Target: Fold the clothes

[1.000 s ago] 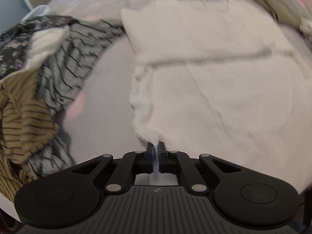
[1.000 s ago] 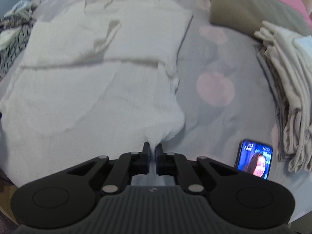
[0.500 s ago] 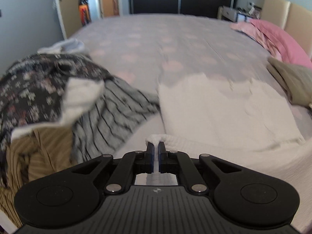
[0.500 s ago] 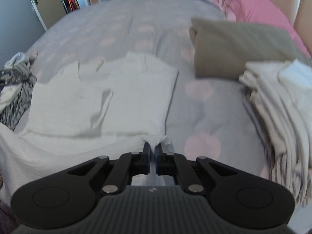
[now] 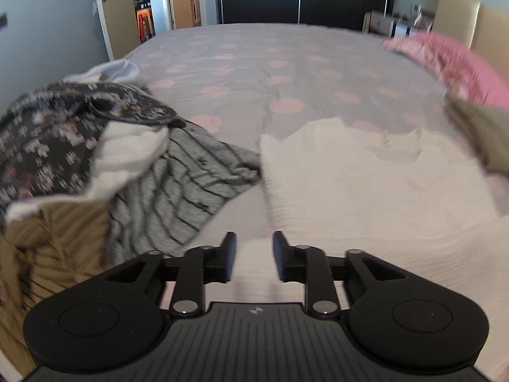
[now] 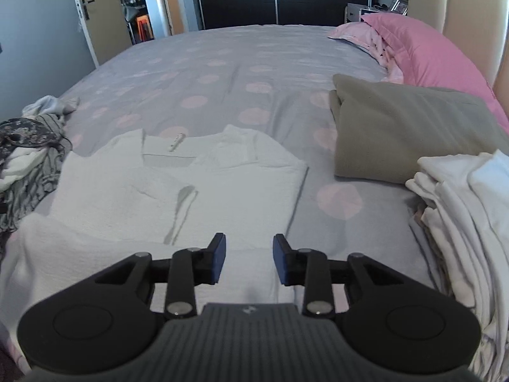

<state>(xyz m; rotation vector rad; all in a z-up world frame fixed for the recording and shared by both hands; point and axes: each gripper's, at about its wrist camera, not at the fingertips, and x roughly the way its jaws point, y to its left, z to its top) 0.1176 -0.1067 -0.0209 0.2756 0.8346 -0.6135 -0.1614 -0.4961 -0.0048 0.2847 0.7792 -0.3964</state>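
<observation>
White garment straight ahead of both grippers, near edge under the fingers.

We see the white garment [image 6: 178, 197] flat on the bed [image 6: 254, 73], its long axis running left-right across both views, hem side nearest us. Our left gripper [image 5: 252, 256] and right gripper [image 6: 249, 259] both hang with jaws apart, holding nothing, each over a near corner; neither looks nearer. Unfolded pile [image 5: 79, 165] lies left, folded stack [image 6: 461, 210] right, olive cushion [image 6: 407, 133] beyond.

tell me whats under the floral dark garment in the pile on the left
Under the dark floral garment a white piece pokes out, with a grey striped top and a tan striped one below. Anything deeper in the pile is covered.
</observation>
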